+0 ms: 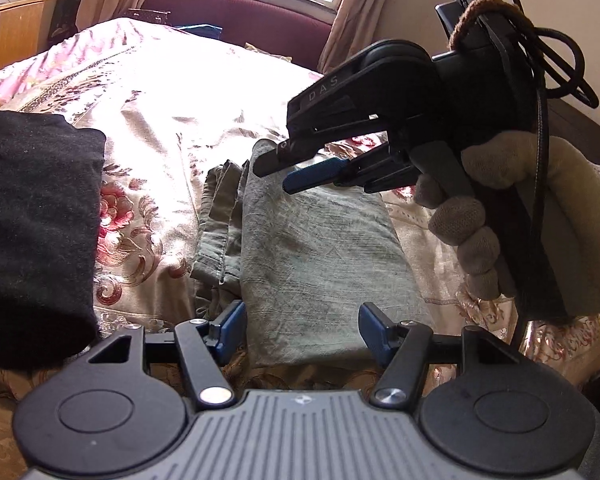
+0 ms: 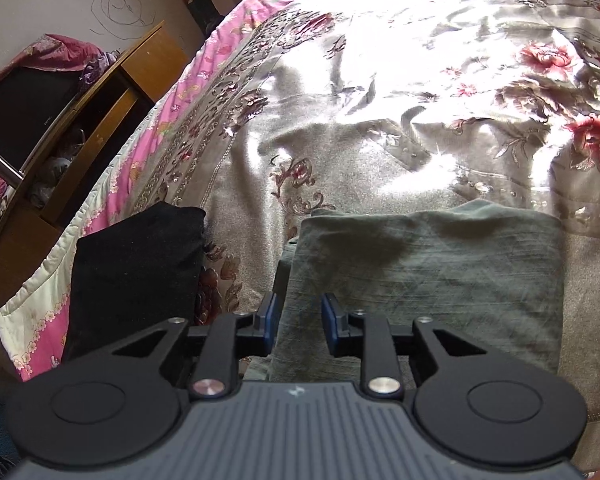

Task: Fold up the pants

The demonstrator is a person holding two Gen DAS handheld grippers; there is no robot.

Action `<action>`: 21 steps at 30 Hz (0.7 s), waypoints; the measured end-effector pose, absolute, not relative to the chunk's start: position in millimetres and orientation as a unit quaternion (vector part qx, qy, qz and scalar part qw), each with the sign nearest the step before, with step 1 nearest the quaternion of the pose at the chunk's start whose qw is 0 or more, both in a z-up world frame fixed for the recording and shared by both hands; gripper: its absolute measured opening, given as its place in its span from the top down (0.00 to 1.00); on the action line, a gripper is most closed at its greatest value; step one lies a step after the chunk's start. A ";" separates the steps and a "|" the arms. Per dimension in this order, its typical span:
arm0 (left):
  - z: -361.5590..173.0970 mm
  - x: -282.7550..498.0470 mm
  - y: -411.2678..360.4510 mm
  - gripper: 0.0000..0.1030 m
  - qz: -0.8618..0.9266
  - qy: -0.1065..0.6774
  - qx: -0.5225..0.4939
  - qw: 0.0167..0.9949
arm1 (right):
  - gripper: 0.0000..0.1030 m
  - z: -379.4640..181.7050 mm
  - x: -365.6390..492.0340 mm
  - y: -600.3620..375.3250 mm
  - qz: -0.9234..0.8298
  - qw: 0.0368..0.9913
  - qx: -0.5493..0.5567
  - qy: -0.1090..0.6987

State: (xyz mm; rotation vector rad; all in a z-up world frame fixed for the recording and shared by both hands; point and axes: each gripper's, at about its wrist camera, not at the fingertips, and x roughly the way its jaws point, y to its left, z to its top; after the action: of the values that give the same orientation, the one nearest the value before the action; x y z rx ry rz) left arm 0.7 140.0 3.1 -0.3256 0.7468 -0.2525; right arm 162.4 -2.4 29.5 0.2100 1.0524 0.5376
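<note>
Pants point(image 1: 320, 240) folded on bedspread point(image 1: 160, 92) — both hand-held grippers open, empty

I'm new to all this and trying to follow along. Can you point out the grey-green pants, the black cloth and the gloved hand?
pants point(image 2: 420, 280), right wrist view, middle of the folded top layer.
black cloth point(image 1: 36, 220), left wrist view, its broad middle.
gloved hand point(image 1: 512, 208), left wrist view, the knuckles.

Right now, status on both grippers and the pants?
Left gripper open, empty. Right gripper open over grey-green pants, nothing pinched. Pants folded compact on bedspread. Black folded garment beside, clear of them.
</note>
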 end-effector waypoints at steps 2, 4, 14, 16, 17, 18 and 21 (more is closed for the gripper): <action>-0.8 7.1 137.5 0.28 -0.120 0.376 -0.150 0.906 | 0.68 27.3 166.5 5.1 0.258 0.822 0.095 0.498; -4.4 13.5 134.8 0.28 -0.116 0.391 -0.139 0.902 | 0.68 23.8 169.2 14.9 0.259 0.823 0.081 0.499; -15.0 14.2 131.3 0.65 -0.117 0.404 -0.116 0.900 | 0.96 24.3 178.4 -6.0 0.254 0.826 0.084 0.496; -13.3 11.6 135.5 0.67 -0.110 0.392 -0.113 0.906 | 0.96 30.5 177.5 -10.2 0.261 0.826 0.097 0.490; -12.6 9.8 137.4 0.69 -0.106 0.387 -0.112 0.909 | 0.96 35.6 177.4 -11.3 0.264 0.828 0.102 0.484; -11.2 8.9 140.2 0.70 -0.103 0.381 -0.113 0.912 | 0.96 39.7 177.2 -11.6 0.267 0.829 0.106 0.479; -8.1 7.4 149.8 0.71 -0.096 0.369 -0.120 0.917 | 0.96 51.0 178.2 -8.0 0.278 0.830 0.114 0.469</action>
State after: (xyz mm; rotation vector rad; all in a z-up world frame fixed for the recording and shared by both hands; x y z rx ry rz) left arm 7.4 149.8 -8.1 -0.2479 0.7594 -0.1978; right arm 178.2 -8.0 51.0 0.2429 0.9949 0.5899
